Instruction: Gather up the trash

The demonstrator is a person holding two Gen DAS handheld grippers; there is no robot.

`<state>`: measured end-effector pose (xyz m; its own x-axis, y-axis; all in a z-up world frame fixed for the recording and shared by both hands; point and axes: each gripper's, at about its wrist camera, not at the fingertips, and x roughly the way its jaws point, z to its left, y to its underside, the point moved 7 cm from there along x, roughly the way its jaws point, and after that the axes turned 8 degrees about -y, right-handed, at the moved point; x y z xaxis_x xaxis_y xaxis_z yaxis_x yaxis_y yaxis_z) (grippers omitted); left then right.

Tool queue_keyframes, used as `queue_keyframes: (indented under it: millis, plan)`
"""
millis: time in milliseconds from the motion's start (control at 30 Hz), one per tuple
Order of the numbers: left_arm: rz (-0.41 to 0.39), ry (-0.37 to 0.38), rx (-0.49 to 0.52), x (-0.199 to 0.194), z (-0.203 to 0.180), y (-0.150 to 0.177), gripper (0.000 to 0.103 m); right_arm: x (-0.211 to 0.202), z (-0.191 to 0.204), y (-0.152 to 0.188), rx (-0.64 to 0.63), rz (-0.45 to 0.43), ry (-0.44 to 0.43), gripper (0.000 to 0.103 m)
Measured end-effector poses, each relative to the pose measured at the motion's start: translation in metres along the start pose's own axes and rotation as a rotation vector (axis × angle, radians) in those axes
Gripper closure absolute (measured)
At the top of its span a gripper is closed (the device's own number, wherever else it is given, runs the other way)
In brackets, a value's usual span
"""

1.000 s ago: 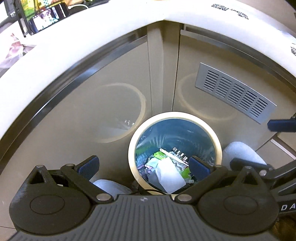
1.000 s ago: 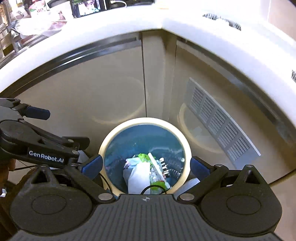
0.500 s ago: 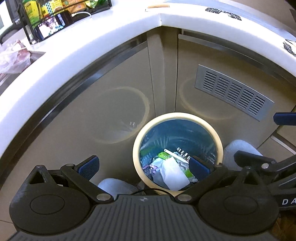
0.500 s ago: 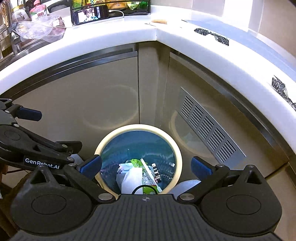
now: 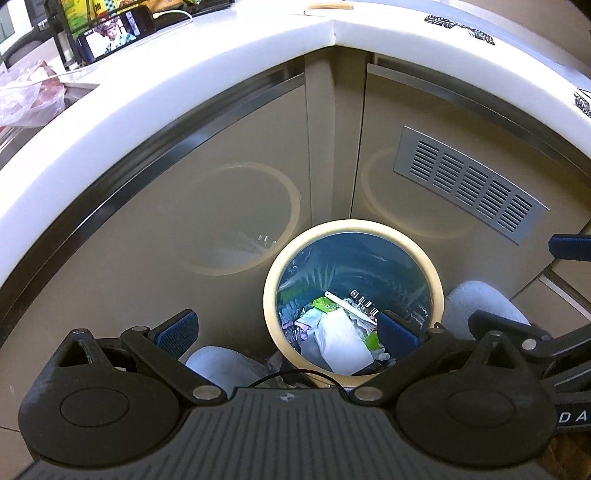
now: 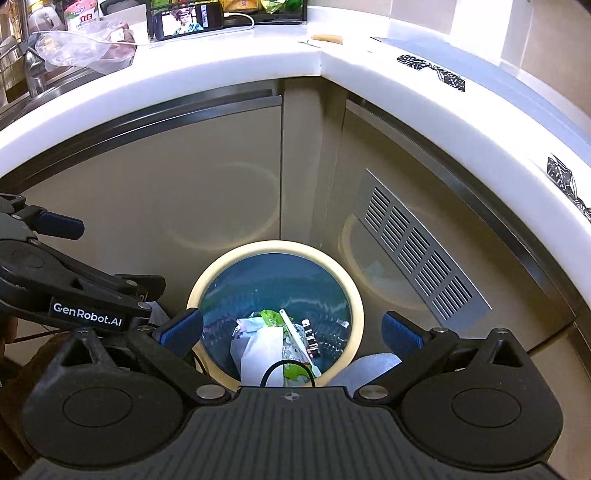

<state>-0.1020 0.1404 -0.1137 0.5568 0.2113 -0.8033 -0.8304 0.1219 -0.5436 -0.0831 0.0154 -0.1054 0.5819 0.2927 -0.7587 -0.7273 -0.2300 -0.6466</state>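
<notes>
A round bin with a cream rim [image 5: 437, 291] [image 6: 356, 306] and a blue liner stands on the floor in the cabinet corner. Inside lie white paper [image 5: 341, 341] [image 6: 260, 349], a green wrapper [image 5: 323, 304] [image 6: 271, 317] and a white stick. My left gripper [image 5: 286, 330] hangs open above the bin's left side, nothing between its blue pads. Centred high over the bin, my right gripper [image 6: 291, 328] is open and empty too. On the white worktop lie dark crumpled scraps [image 6: 434, 70] [image 6: 563, 173] [image 5: 460, 27].
Beige cabinet doors with a metal vent grille [image 5: 471, 184] [image 6: 421, 247] close in the corner. The worktop carries a phone [image 6: 188, 24], a clear plastic bag [image 6: 85, 50] and a small tan stick [image 6: 327, 38]. Grey slippers [image 5: 480, 308] sit beside the bin.
Both grippers have risen away from the bin, so more of the worktop and its items shows. Both stay open and empty.
</notes>
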Motion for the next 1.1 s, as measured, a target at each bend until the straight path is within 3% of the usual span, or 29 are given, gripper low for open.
queue_keyframes:
  millis: [1100]
  plan:
    - [0.055,-0.008,-0.037,0.013,-0.001,0.003,0.0,0.016,-0.001,0.002,0.013,0.051,-0.001,0.0]
